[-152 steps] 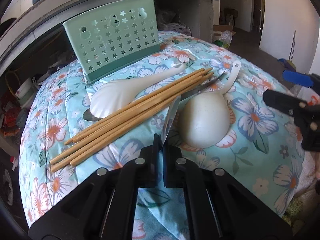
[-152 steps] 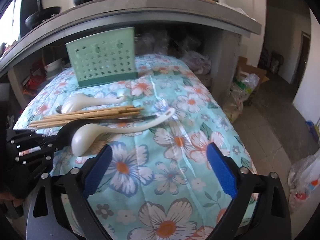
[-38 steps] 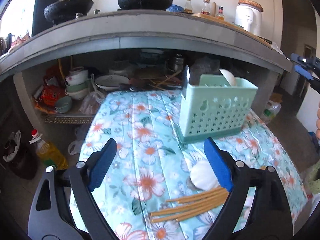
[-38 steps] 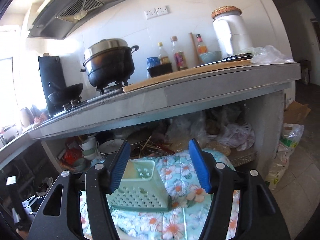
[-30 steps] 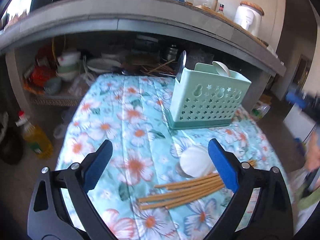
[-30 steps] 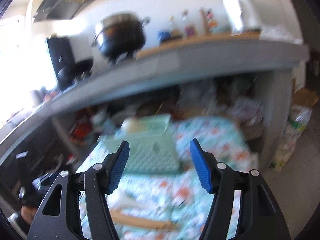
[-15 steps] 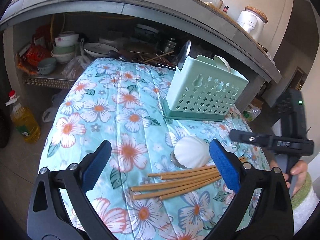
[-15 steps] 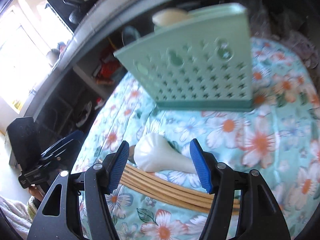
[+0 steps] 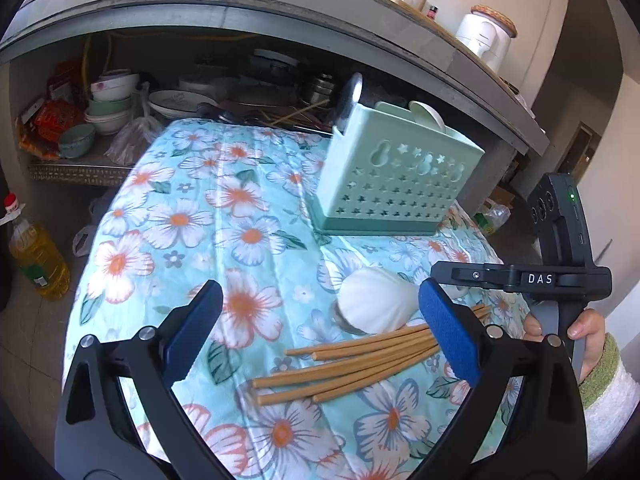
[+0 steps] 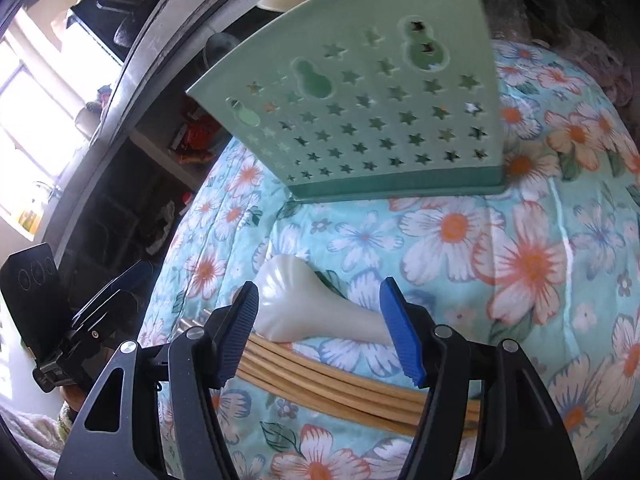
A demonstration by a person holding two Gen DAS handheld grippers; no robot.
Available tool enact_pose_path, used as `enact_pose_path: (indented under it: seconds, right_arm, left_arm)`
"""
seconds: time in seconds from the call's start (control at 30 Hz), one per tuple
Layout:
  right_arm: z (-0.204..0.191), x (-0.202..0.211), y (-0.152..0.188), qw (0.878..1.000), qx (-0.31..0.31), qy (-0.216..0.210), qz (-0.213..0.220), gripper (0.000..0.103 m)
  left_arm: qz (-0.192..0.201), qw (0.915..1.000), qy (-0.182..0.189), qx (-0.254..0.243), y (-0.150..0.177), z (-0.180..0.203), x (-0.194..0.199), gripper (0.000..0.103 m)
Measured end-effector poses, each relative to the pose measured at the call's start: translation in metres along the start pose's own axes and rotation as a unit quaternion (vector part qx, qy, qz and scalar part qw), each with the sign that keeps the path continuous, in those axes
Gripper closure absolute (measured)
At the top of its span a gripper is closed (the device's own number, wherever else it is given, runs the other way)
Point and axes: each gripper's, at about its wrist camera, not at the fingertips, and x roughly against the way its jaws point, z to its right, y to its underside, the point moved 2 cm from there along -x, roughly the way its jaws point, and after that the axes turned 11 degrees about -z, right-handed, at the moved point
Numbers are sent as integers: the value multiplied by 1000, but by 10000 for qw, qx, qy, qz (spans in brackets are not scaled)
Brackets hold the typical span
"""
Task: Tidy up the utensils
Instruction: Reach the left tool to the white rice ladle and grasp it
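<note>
A white spoon [image 10: 304, 312] lies on the flowered cloth [image 10: 520, 264] touching chopsticks [image 10: 340, 376], before the green caddy [image 10: 360, 112]. The right gripper [image 10: 318, 328] hovers open and empty over its neck; closing low could snag chopsticks. The left gripper [image 9: 316, 328] is open, empty.

Daylight pours in from a blown-out window [image 10: 28, 128] at the right wrist view's left. Both fisheye views bend hard toward dark corners. Focus stays sharp, and the recess under the counter [image 9: 240, 16] sits in shadow.
</note>
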Motion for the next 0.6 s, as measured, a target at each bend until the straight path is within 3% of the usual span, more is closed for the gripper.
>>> enact_pose_path:
  seconds: [0.1, 0.17, 0.37, 0.6]
  right_arm:
    - [2, 19, 12, 9994, -136, -89, 297, 41]
    - [3, 30, 21, 9988, -163, -48, 452, 41]
    - [13, 53, 53, 9966, -436, -3, 693, 41]
    - [24, 63, 69, 9941, -685, -42, 838, 41]
  left_arm:
    - [2, 9997, 183, -155, -7, 8, -4, 11]
    - [-92, 9992, 341, -207, -13, 13, -11, 25]
    - [-700, 9946, 733, 209, -31, 10, -47, 51]
    - [-1607, 9743, 1132, 1100, -47, -9, -100, 53]
